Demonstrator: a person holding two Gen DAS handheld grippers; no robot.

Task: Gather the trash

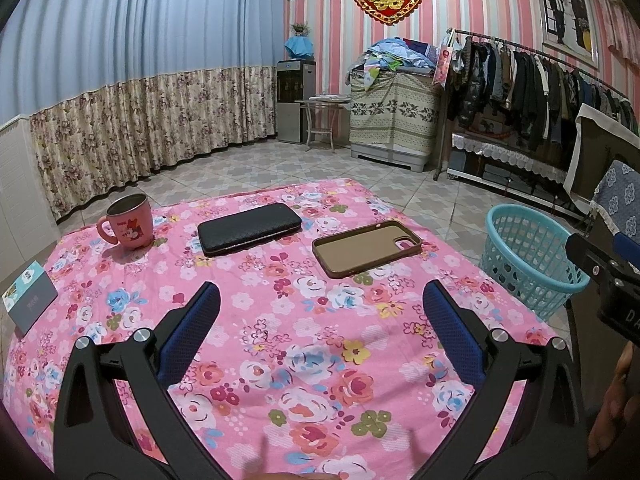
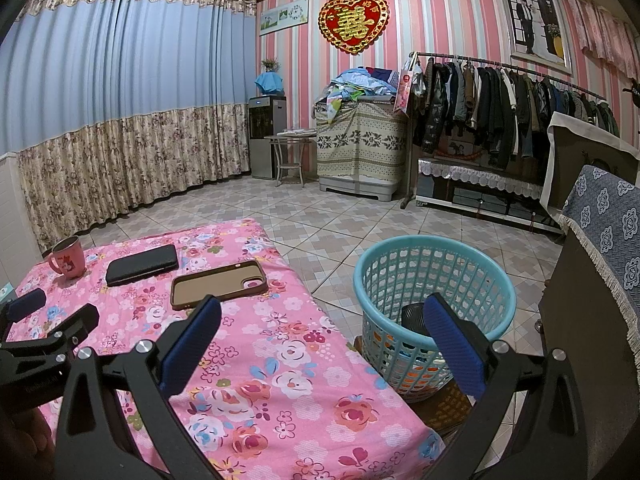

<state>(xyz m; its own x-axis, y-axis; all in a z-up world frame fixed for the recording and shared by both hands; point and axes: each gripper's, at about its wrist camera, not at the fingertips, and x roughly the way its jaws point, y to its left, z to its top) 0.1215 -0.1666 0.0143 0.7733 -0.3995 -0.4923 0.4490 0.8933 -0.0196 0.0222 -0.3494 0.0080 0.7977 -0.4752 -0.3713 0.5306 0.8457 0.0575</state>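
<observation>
The turquoise basket [image 2: 434, 312] stands just off the tabletop's [image 2: 280, 360] right edge, some rubbish already inside. No obvious scrap remains on the floral cloth; the brown phone case [image 1: 366, 248] looks likeliest next, light, stiff, fairly slick, best pinched across its long rims. Both the left tool [image 1: 320, 320] and right tool [image 2: 320, 336] hang spread wide, empty.

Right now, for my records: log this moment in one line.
left gripper open | right gripper open | basket holds trash
</observation>
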